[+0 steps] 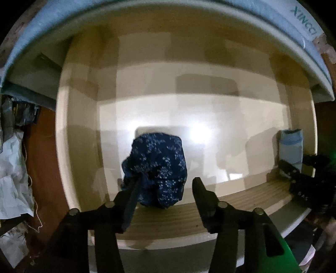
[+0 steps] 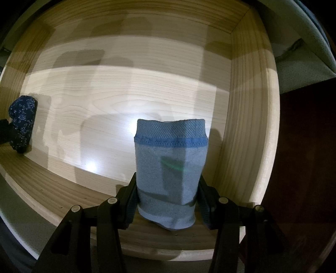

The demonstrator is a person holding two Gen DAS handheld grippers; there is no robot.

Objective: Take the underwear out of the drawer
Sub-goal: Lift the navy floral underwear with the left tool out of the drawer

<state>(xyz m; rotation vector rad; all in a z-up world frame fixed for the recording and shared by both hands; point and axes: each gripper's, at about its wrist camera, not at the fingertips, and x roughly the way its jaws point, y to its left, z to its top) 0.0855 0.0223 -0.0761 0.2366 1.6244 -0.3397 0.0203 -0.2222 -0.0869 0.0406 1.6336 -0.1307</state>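
Note:
An open light-wood drawer (image 1: 168, 218) holds two rolled pieces of underwear. A dark blue speckled roll (image 1: 156, 168) lies near the front wall. My left gripper (image 1: 166, 184) is open; its left finger presses into the roll and its right finger stands clear of the roll. A light blue roll (image 2: 170, 168) with a darker band stands at the drawer's right end. My right gripper (image 2: 167, 189) is shut on it, one finger on each side. The dark roll shows in the right wrist view (image 2: 22, 122), the light roll in the left wrist view (image 1: 292, 145).
The drawer's side wall (image 2: 252, 126) rises close to the right of the light roll. A grey-blue padded edge (image 1: 147, 12) overhangs the drawer's back. White crumpled bags (image 1: 12, 178) lie on the dark floor at the left.

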